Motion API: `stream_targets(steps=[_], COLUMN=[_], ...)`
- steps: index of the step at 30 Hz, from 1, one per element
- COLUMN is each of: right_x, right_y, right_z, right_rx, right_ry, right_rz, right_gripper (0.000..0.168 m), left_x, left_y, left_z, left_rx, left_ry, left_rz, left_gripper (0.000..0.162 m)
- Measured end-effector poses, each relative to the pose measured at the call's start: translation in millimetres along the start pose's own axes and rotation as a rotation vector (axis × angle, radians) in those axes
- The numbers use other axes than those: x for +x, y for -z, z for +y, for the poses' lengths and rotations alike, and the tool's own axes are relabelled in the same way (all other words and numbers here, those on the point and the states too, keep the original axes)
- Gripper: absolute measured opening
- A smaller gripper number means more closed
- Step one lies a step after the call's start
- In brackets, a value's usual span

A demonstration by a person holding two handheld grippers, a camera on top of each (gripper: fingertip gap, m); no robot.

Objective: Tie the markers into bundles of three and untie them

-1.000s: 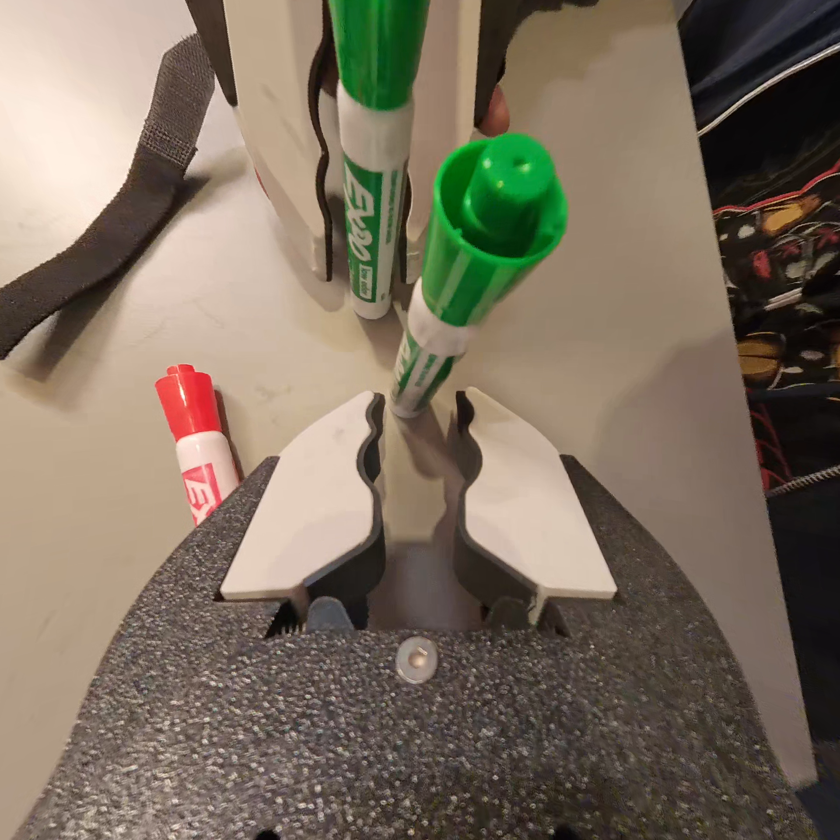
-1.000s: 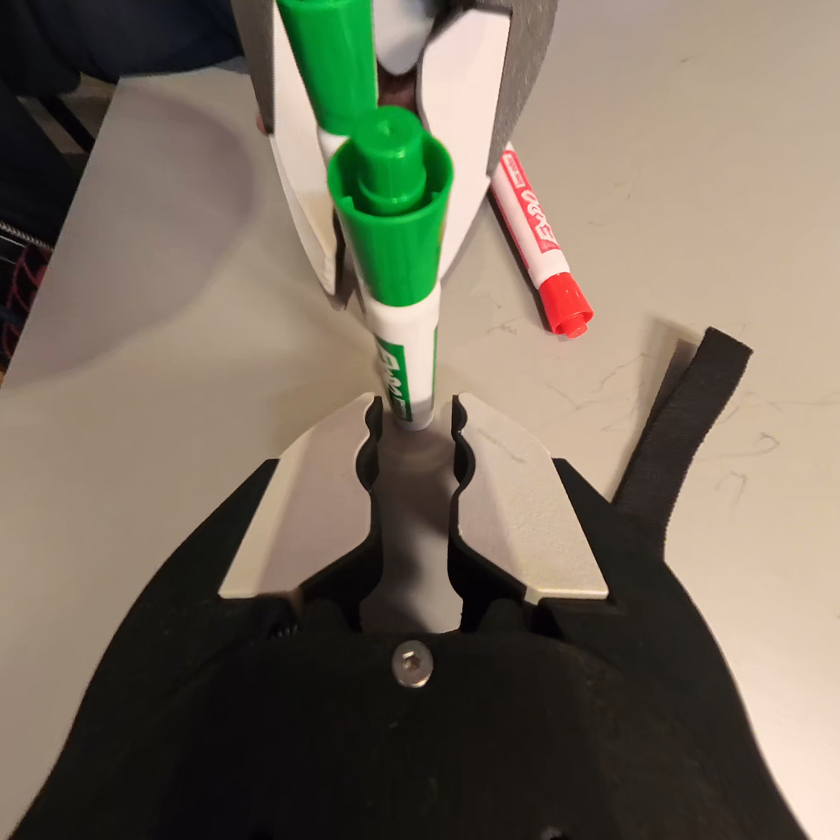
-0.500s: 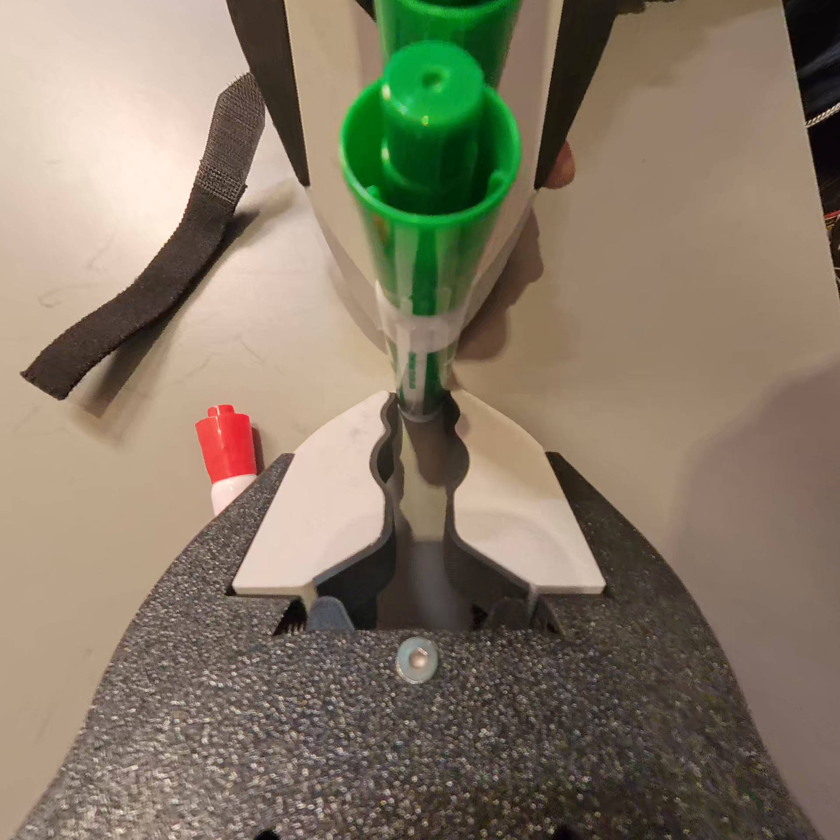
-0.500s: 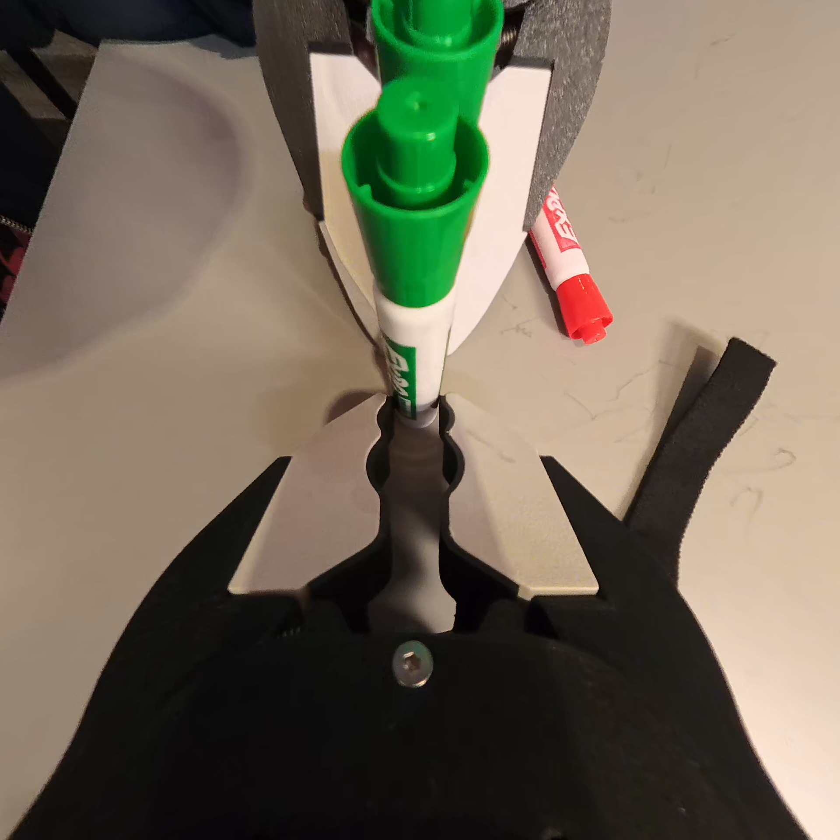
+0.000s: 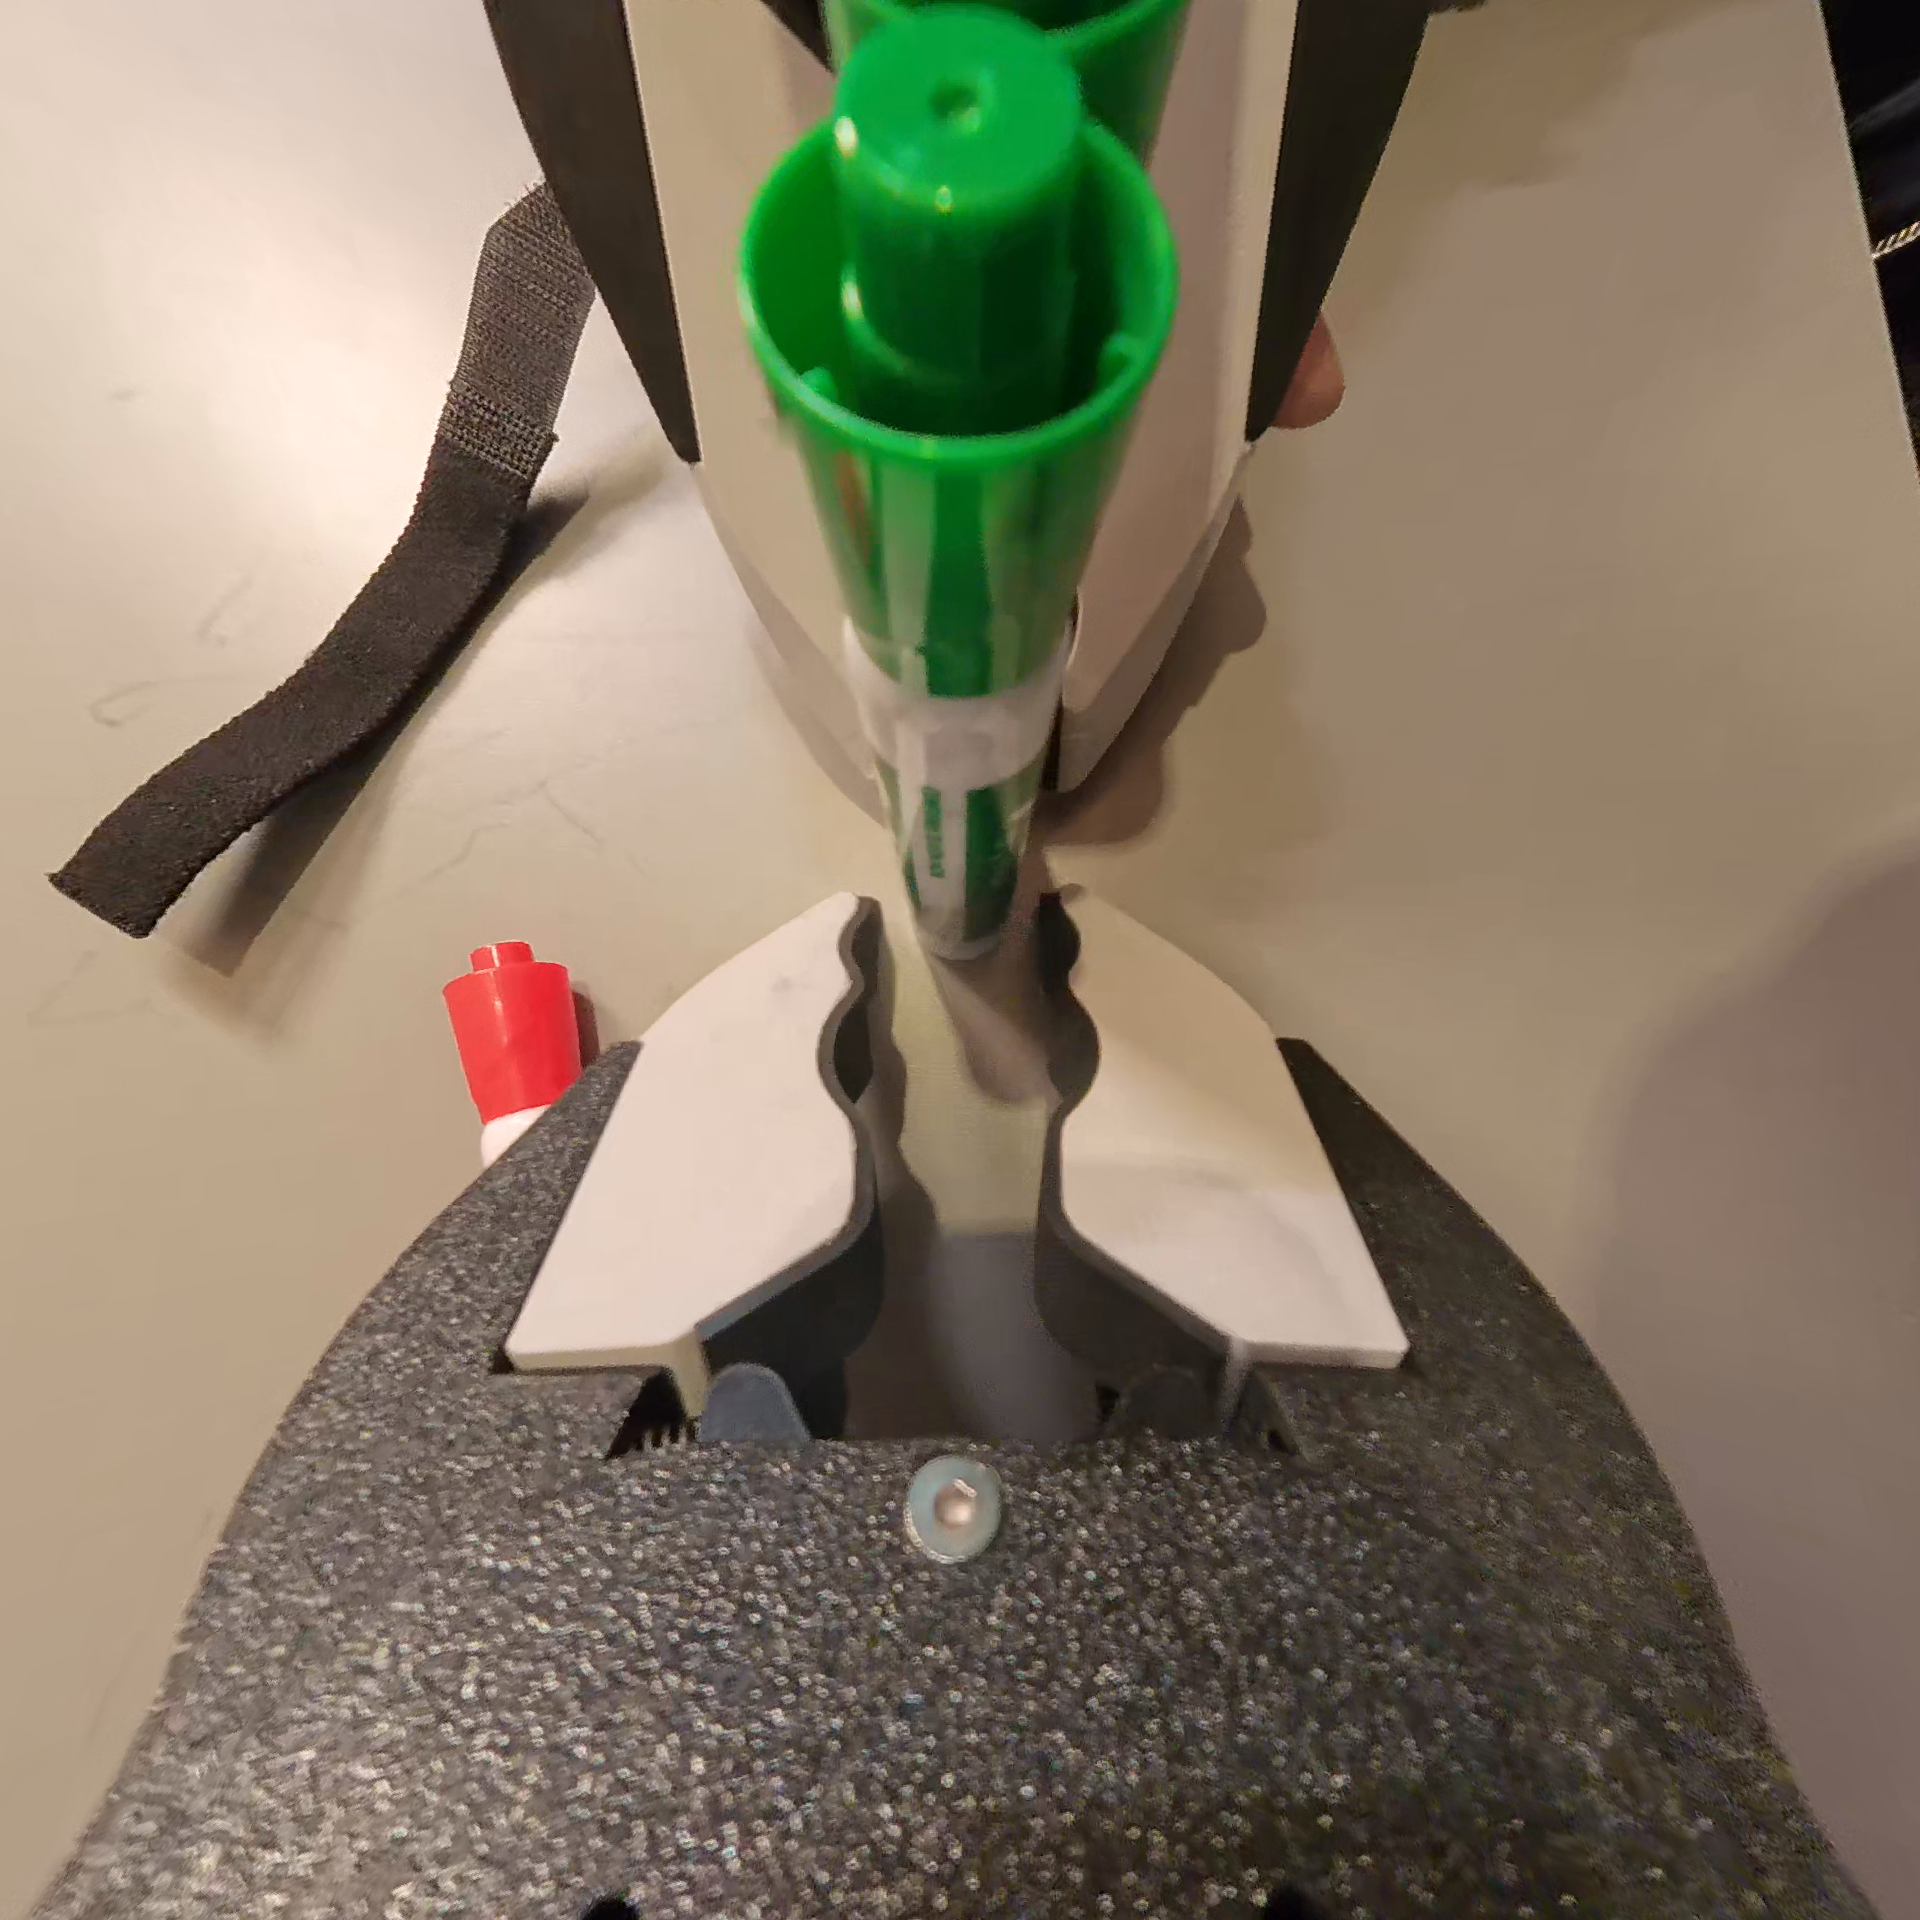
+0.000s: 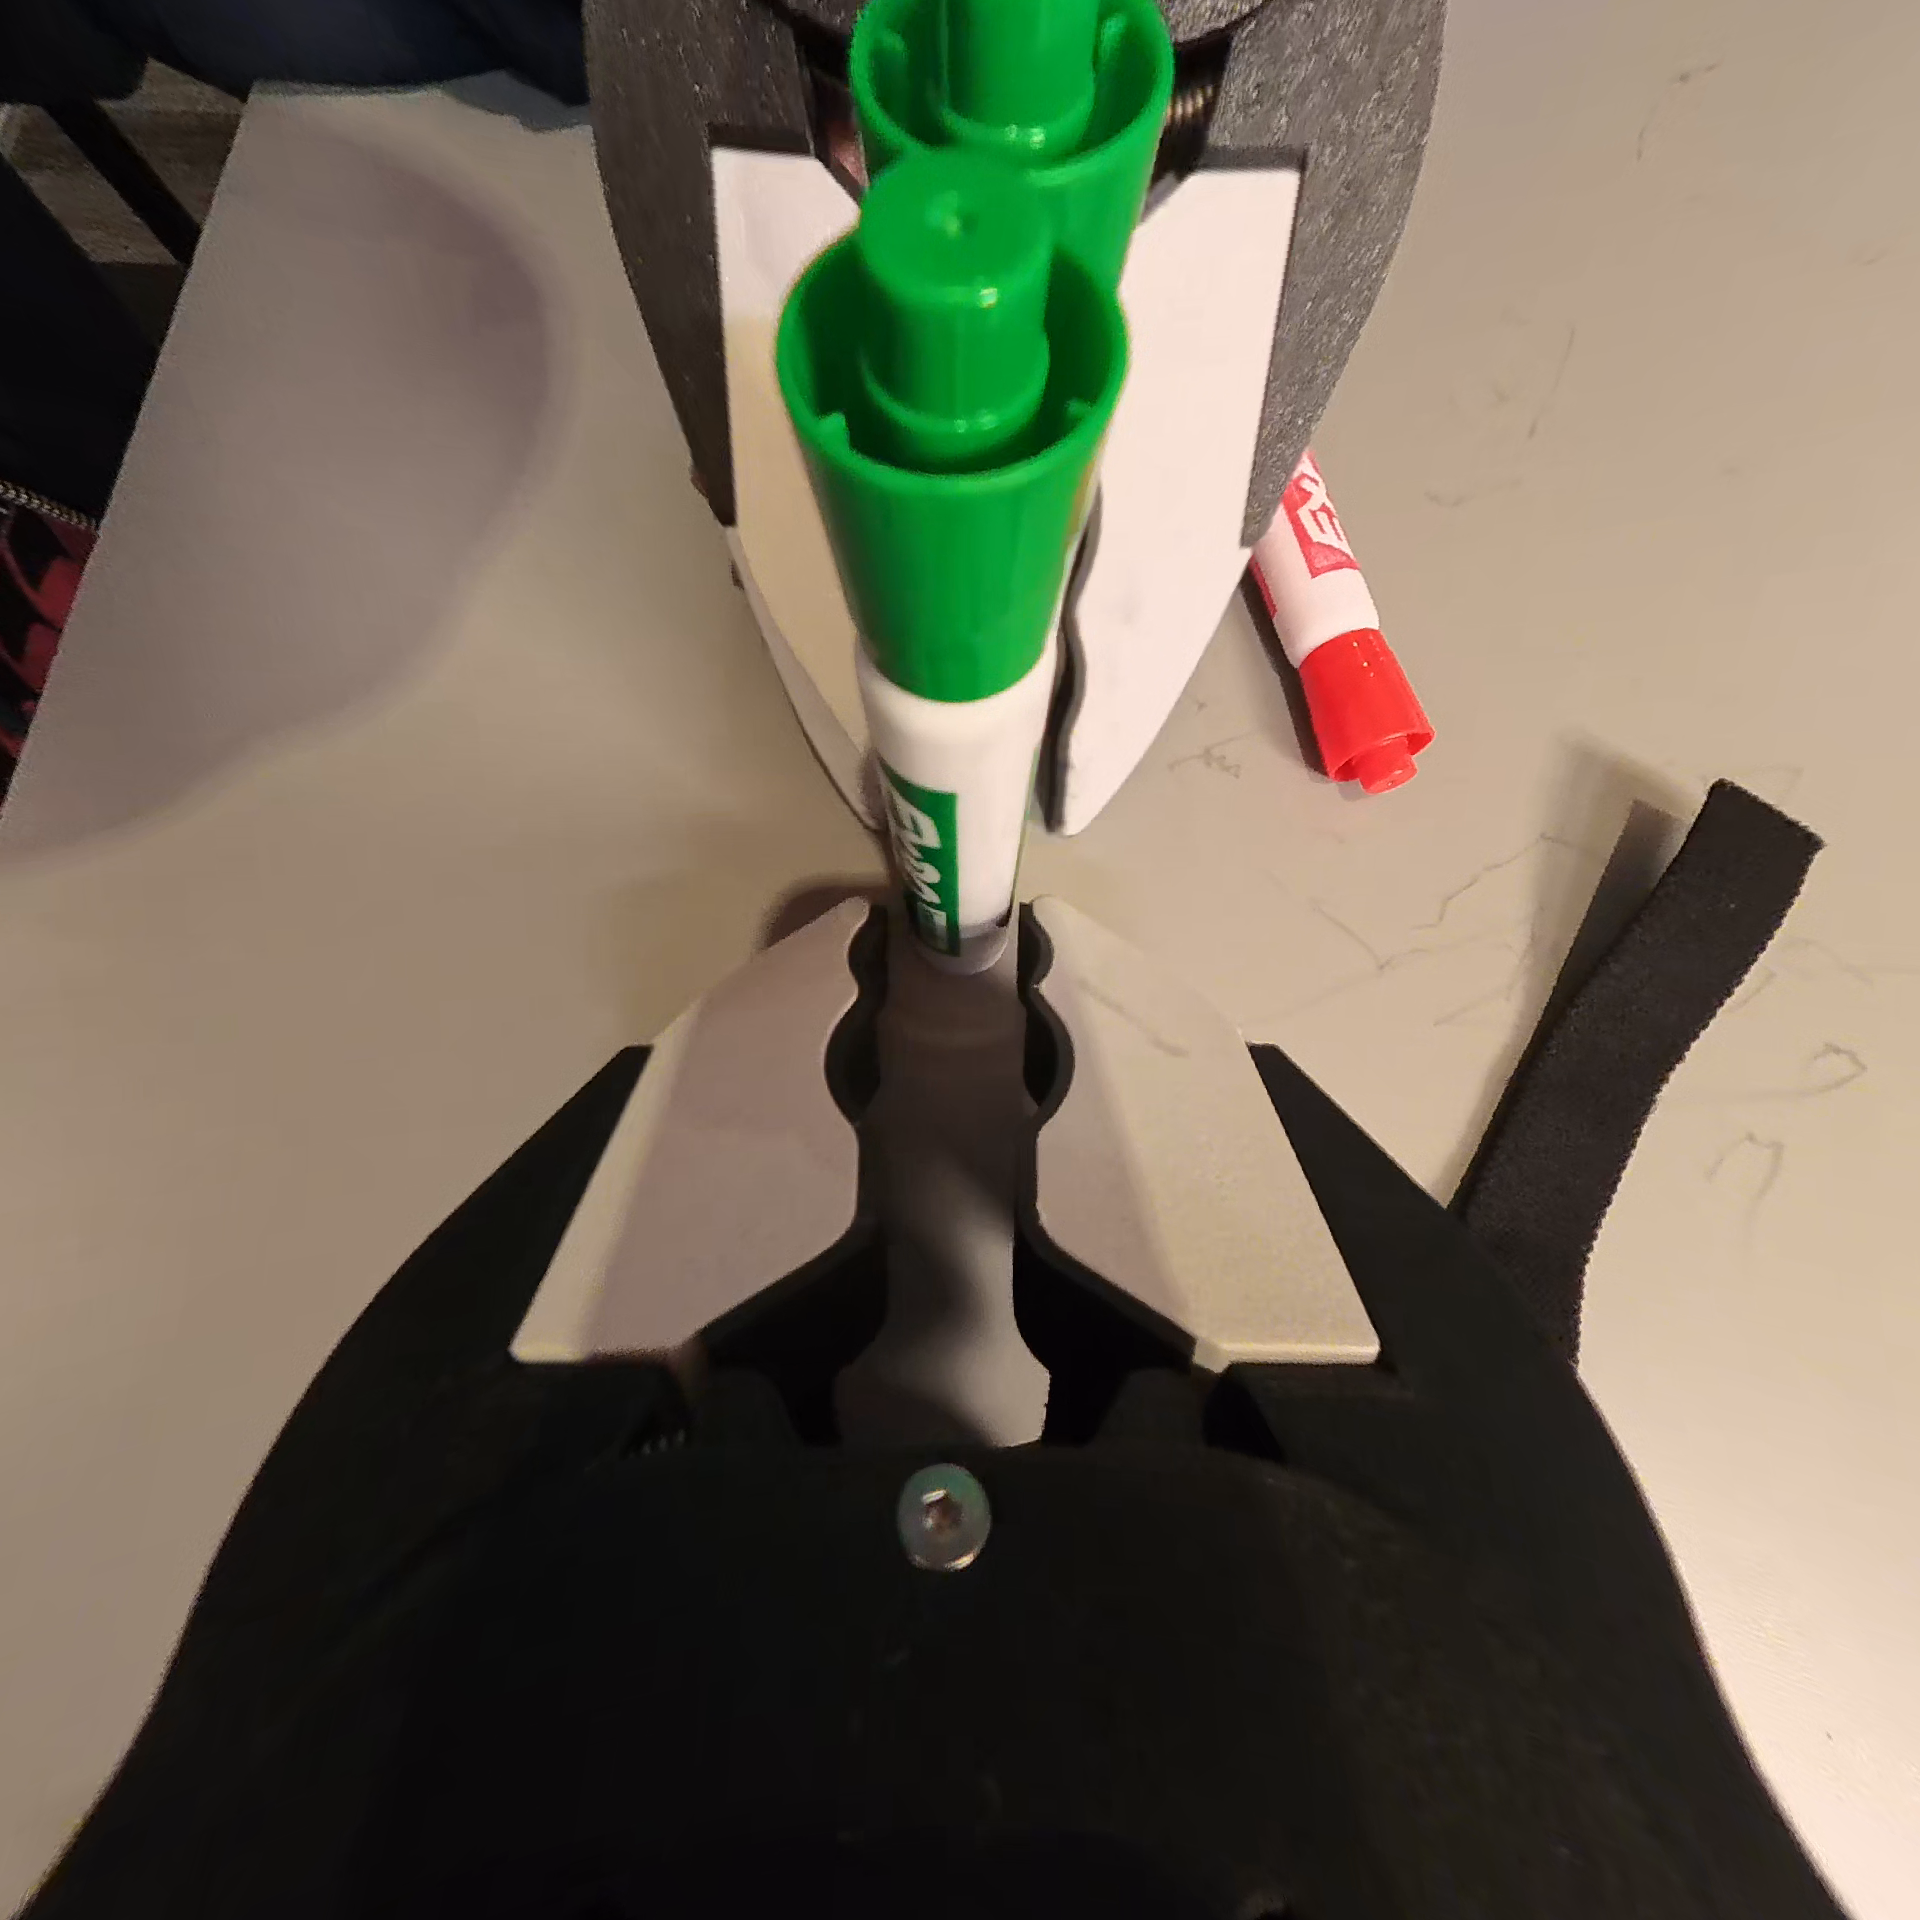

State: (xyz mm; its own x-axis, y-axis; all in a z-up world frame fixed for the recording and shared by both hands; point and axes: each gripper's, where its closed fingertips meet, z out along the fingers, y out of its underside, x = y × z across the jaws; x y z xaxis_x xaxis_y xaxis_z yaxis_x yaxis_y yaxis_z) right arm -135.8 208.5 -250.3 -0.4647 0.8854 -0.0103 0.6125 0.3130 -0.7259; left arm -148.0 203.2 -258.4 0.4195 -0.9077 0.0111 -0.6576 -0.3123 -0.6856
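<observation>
My left gripper (image 5: 956, 914) is shut on the bottom end of a green marker (image 5: 956, 416) that stands up with its cap toward the camera. My right gripper (image 6: 954, 925) is shut on the bottom end of a second green marker (image 6: 945, 520), held the same way. The grippers face each other tip to tip over the beige table (image 5: 1558, 727). Each view shows the other marker close behind its own, in the left wrist view (image 5: 1122, 62) and the right wrist view (image 6: 1039, 94). A red marker (image 5: 511, 1039) lies on the table beside my left gripper and also shows in the right wrist view (image 6: 1340, 665).
A black hook-and-loop strap (image 5: 343, 665) lies flat on the table, left of the grippers in the left wrist view and right of my right gripper in the right wrist view (image 6: 1621, 1018). The table edge (image 6: 135, 343) is close, with dark clutter beyond it. Only a small space, under 4 cm, lies between the two pairs of fingers.
The grippers have moved closer together. The left marker, tilted to the right a second ago, now stands nearly in line with the right one. The strap and red marker have not moved.
</observation>
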Motion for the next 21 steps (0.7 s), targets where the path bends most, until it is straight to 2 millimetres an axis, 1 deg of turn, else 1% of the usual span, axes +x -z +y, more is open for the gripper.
stream_targets(steps=[5,9,13,15,18,19,21], right_x=[4,5,3,3,5,6,8], right_y=[7,17,21,22,28,29,31], right_z=[0,-3,-7,-9,-13,-14,-15], right_rx=[0.035,0.091,0.130,0.150,0.197,0.210,0.224], right_ry=[-0.046,-0.058,-0.039,-0.043,-0.068,-0.079,-0.099], right_rz=[-0.002,-0.023,-0.036,-0.046,-0.066,-0.067,-0.068], right_gripper=[0.026,0.031,0.039,0.042,0.046,0.047,0.052], left_x=[4,9,12,9,6,7,15], left_y=[7,25,51,63,83,88,91], left_z=[-6,-19,-45,-59,-78,-82,-84], left_rx=[0.057,0.182,0.402,0.509,0.679,0.714,0.728], left_ry=[0.010,0.023,-0.005,-0.020,-0.022,-0.011,-0.002], left_rz=[0.048,0.128,0.168,0.147,0.132,0.139,0.185], left_gripper=[0.040,0.047,0.054,0.061,0.064,0.064,0.067])
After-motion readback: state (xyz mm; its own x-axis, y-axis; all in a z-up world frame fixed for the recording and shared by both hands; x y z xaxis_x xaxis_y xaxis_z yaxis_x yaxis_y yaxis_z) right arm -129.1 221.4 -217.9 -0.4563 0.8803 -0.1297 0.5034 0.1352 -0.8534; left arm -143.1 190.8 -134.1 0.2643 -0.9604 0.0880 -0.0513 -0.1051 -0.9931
